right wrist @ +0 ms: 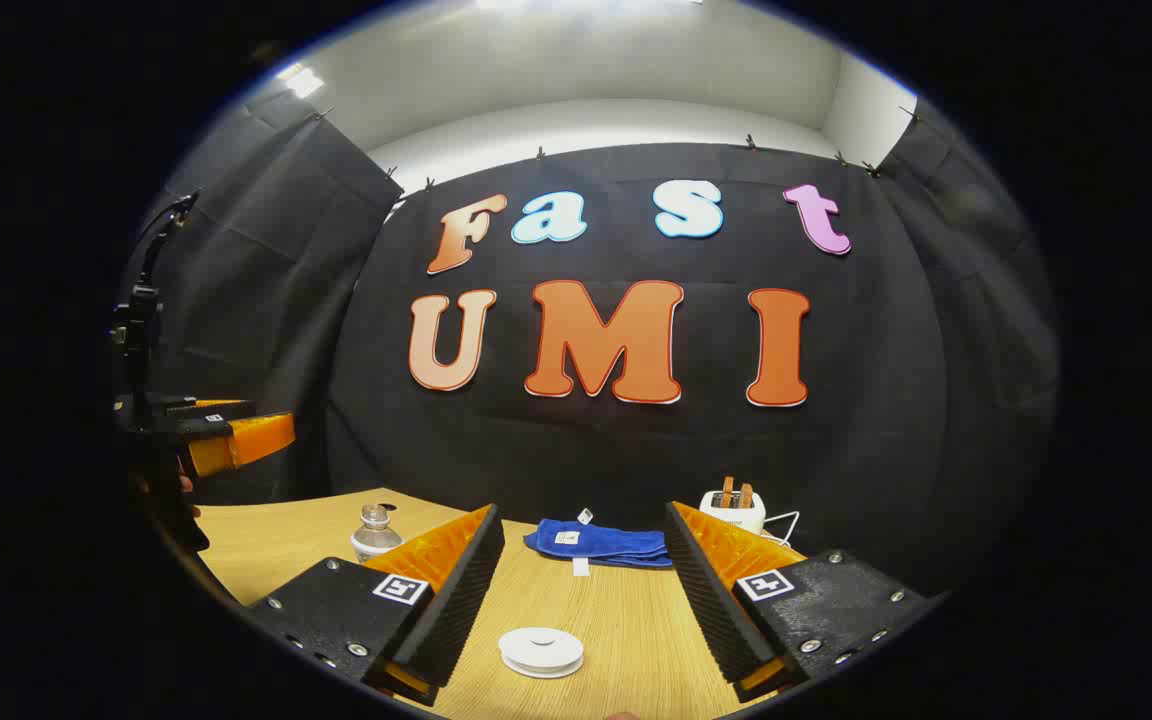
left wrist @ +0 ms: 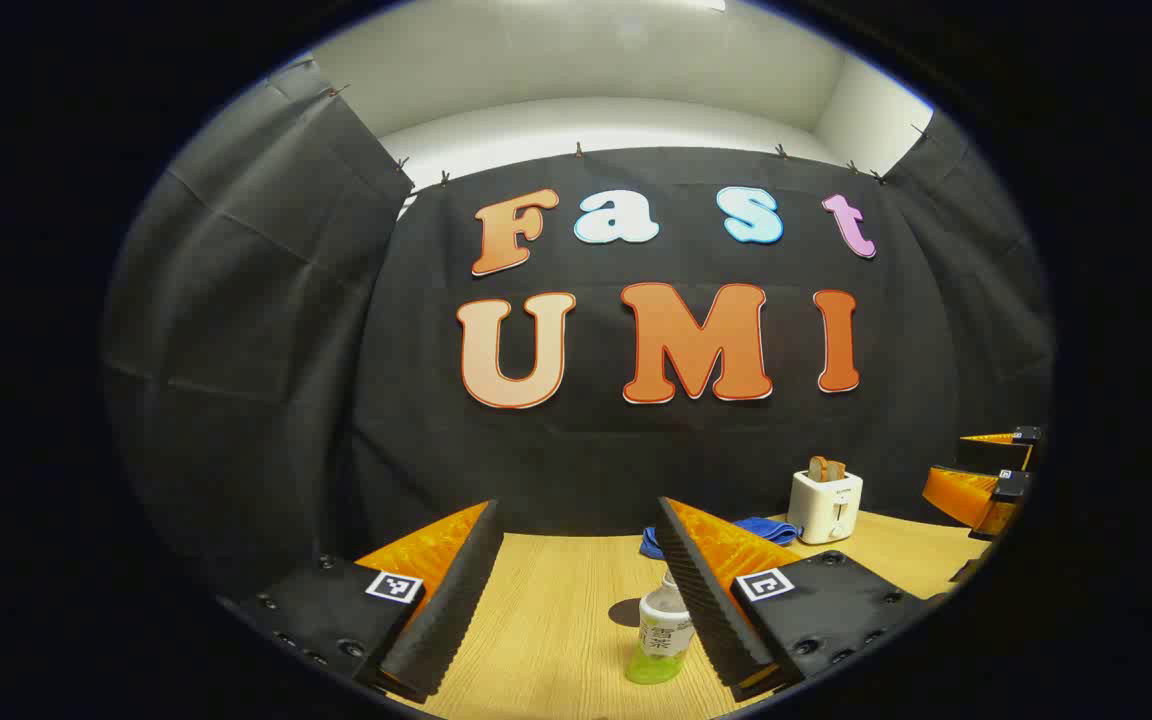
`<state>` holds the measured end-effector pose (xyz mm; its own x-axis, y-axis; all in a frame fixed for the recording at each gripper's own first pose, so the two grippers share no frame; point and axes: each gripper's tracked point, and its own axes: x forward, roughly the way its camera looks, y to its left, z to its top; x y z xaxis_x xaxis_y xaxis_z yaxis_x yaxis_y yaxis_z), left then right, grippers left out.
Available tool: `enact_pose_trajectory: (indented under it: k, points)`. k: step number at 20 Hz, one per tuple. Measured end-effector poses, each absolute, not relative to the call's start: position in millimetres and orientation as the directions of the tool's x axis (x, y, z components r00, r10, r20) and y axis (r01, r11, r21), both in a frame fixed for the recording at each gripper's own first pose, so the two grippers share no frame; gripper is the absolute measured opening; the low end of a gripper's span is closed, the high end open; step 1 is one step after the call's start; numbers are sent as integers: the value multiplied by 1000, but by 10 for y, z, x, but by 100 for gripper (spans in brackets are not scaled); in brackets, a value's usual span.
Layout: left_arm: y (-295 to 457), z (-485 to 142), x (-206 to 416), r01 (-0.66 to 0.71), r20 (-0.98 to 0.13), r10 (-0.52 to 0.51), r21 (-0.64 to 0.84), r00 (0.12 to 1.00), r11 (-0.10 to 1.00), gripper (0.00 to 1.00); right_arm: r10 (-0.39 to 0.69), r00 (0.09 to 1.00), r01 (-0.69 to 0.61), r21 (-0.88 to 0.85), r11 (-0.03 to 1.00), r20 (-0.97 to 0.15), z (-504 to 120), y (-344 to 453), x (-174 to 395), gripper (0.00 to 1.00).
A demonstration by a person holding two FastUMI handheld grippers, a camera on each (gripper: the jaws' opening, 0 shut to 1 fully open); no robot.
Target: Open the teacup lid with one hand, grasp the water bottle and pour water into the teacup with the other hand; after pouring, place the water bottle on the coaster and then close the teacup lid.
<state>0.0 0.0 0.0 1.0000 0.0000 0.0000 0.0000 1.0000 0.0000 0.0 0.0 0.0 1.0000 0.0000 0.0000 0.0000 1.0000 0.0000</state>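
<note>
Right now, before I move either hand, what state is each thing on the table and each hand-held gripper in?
Left hand-held gripper: open, holding nothing.
Right hand-held gripper: open, holding nothing.
Water bottle: upright on the table, uncapped, not grasped.
Teacup lid: lying flat, seen from above between the right fingers; cup beneath not visible.
Blue cloth: folded flat.
Toaster: upright, bread slices sticking up from its slots.
</note>
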Motion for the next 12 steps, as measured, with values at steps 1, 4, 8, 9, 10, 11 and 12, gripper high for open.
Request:
enact_pose_trajectory:
  k: [1, 4, 8, 9, 10, 11, 12]
  points:
    - [6, 6, 2, -2, 0, 2, 2, 1000, 1000, 98, 0, 1000, 0, -2, 1000, -2, -5, 7, -2, 96]
    - [-17, -14, 0, -2, -2, 2, 3, 1000, 1000, 98, 6, 1000, -6, 1, 1000, -10, -37, 14, 0, 96]
    - [-26, -12, -6, 1, -3, -1, 13, 1000, 1000, 98, 4, 1000, -4, -3, 1000, -16, -49, -2, 13, 96]
    - [-33, -7, -10, 1, -2, -1, 14, 1000, 1000, 98, 4, 1000, -4, -1, 1000, -18, -65, -1, 7, 96]
    - [-43, -13, -17, 3, 0, -3, 16, 1000, 1000, 98, 5, 1000, -5, 0, 1000, -20, -75, 3, 10, 96]
    - [-44, -11, -24, 3, 1, -3, 19, 1000, 1000, 98, 5, 1000, -5, 0, 1000, -24, -88, -5, 8, 96]
    - [-45, 2, -17, 4, 3, -4, 22, 1000, 1000, 98, 6, 1000, -6, 1, 1000, -29, -107, -1, 2, 96]
